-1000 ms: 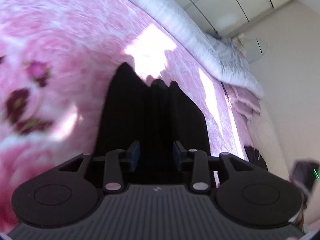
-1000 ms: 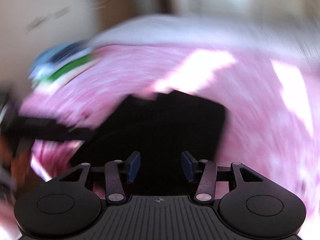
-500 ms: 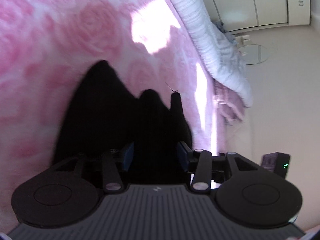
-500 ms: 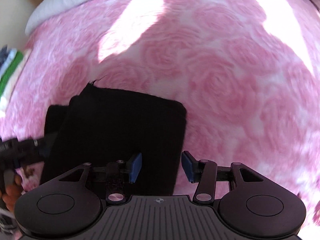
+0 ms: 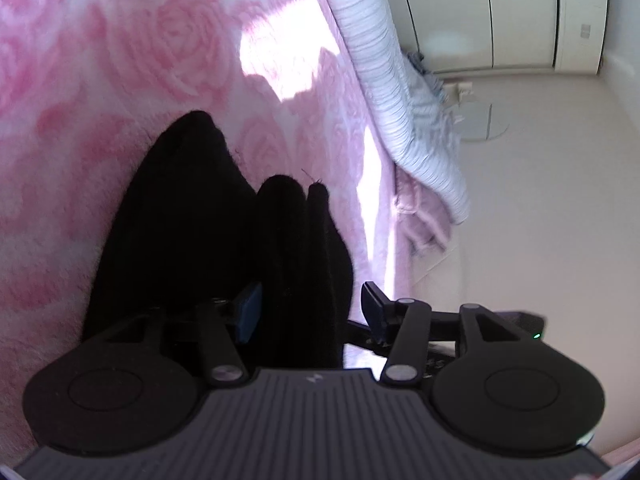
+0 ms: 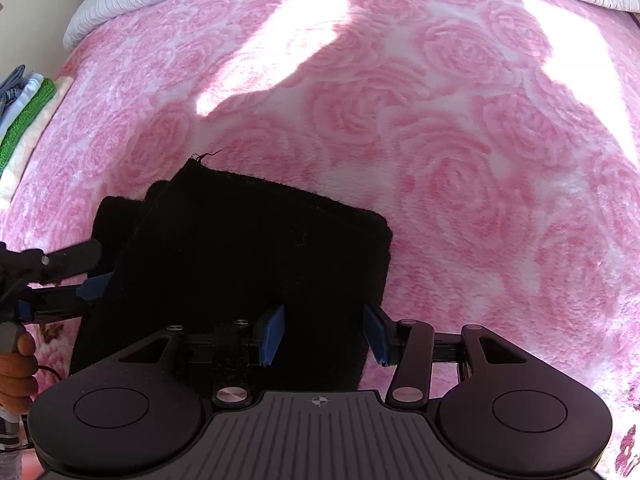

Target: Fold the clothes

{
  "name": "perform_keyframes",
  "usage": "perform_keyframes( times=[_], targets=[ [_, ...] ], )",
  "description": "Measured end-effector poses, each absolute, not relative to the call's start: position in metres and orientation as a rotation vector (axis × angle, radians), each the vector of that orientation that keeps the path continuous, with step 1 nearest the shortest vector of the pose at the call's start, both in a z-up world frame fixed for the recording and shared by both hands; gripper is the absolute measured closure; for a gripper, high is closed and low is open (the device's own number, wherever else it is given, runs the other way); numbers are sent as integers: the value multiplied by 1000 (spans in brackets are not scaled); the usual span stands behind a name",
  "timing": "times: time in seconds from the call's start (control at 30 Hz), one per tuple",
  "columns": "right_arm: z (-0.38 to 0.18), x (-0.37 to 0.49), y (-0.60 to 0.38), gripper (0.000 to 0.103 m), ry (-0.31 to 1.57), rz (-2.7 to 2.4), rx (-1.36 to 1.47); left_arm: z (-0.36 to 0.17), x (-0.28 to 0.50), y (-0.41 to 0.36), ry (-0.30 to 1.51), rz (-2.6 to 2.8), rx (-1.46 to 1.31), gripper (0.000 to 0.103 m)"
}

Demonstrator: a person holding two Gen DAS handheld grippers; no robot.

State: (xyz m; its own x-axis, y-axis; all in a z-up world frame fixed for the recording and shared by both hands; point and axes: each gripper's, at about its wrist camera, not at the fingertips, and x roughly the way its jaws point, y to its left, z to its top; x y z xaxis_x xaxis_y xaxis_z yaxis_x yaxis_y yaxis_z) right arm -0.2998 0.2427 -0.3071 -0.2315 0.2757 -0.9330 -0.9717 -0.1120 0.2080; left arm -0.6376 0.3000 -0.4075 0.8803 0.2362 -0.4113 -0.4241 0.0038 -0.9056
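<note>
Fingers of the left gripper (image 5: 310, 310) have just been opening, and they stand wide now with the thick edge of the black cloth (image 5: 208, 248) between them; the pads do not seem to press on it. Fingers of the right gripper (image 6: 324, 334) stand wide too, over the near edge of the same black cloth (image 6: 240, 264), and they do not pinch it either.

That cloth lies folded in a thick square on the bed, on a pink rose blanket (image 6: 460, 168). A loose thread sticks out at its far corner. I think the fold is made and the hands are letting go.

To do this step well, both grippers should lift away slowly, so the fingers do not catch the layers and pull them open. The edges look a bit uneven on the left side, so a soft pat there could help.

At the far left lies a small stack of other clothes (image 6: 28, 112). A striped quilt (image 5: 380, 68) runs along the bed's far edge.

I see no words or labels to read.
</note>
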Motion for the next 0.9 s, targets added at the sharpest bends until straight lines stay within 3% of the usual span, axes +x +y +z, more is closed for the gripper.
perform_keyframes(
  times=[0.1,0.13,0.23,0.5,0.9],
  targets=[
    [-307,-300,242,54,1104,1557,-925,-396,-619,300,282,569,-1357,65],
    [-307,-300,242,55,1105,1557,-922,-391,-612,299,327,588,-1305,77],
    [-305,-302,240,54,1104,1555,-911,-375,-604,287,376,629,-1150,85],
    [-293,-334,231,54,1049,1662,-921,-349,-643,263,290,663,-1116,86],
    [-299,-392,232,53,1007,1738,-968,-364,-681,281,290,725,-1169,86]
  ],
)
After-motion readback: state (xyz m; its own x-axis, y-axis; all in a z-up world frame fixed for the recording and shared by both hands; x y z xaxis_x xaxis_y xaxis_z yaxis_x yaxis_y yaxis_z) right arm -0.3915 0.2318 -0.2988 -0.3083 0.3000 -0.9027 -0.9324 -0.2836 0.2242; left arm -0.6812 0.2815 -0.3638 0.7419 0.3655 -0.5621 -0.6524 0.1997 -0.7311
